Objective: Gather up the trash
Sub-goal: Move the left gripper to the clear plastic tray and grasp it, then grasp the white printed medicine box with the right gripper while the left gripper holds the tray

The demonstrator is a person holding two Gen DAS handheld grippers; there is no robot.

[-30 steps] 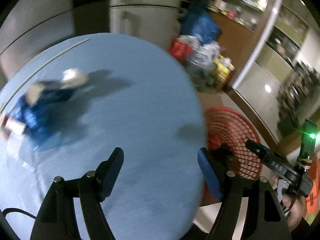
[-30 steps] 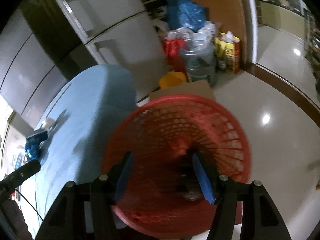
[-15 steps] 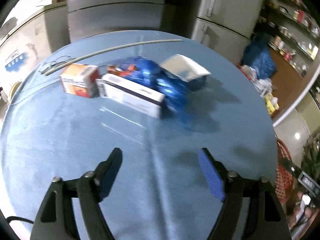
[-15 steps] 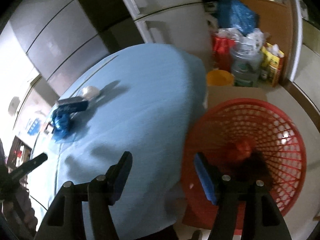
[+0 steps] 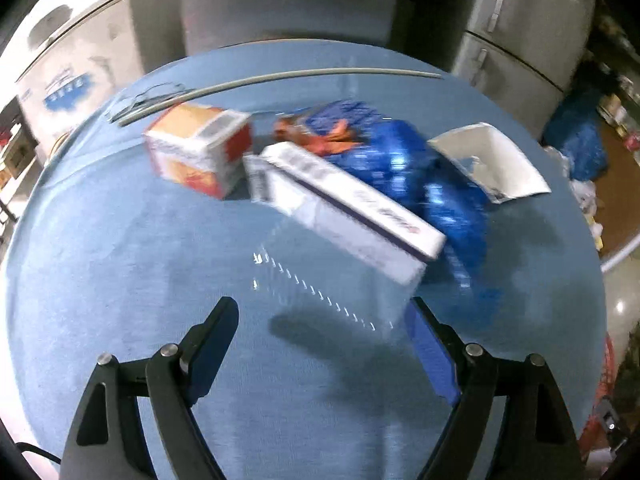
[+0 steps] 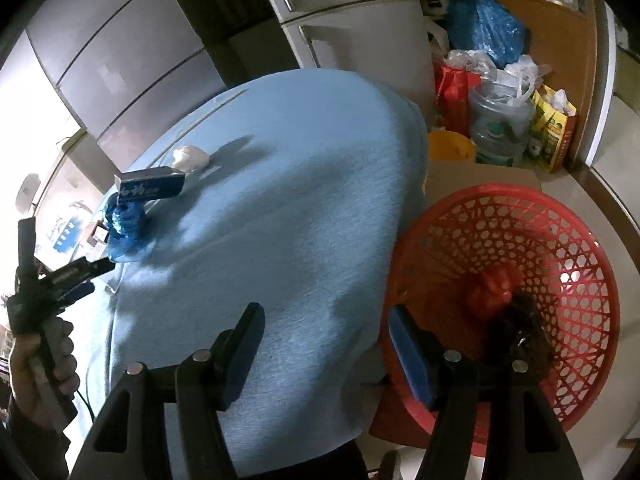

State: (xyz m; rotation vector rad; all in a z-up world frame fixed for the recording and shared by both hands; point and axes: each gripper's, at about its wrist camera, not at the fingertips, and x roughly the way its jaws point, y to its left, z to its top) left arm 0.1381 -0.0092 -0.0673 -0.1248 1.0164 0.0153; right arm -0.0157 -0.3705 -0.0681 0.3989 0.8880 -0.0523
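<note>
Left tool (image 5: 320, 344) before long white purple-striped box (image 5: 344, 204)

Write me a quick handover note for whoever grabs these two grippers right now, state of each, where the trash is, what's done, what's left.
Left gripper: open, empty, pointed at the trash pile on the blue table.
Right gripper: open, empty, at the table edge beside the red basket.
On the table: orange-and-white box, long white box, blue plastic bag, white torn carton, clear plastic tray nearest the left gripper.
Done: the basket on the floor already holds red and dark trash.
Left: every item on the table is ungrasped; pick each and drop it in the basket.
</note>
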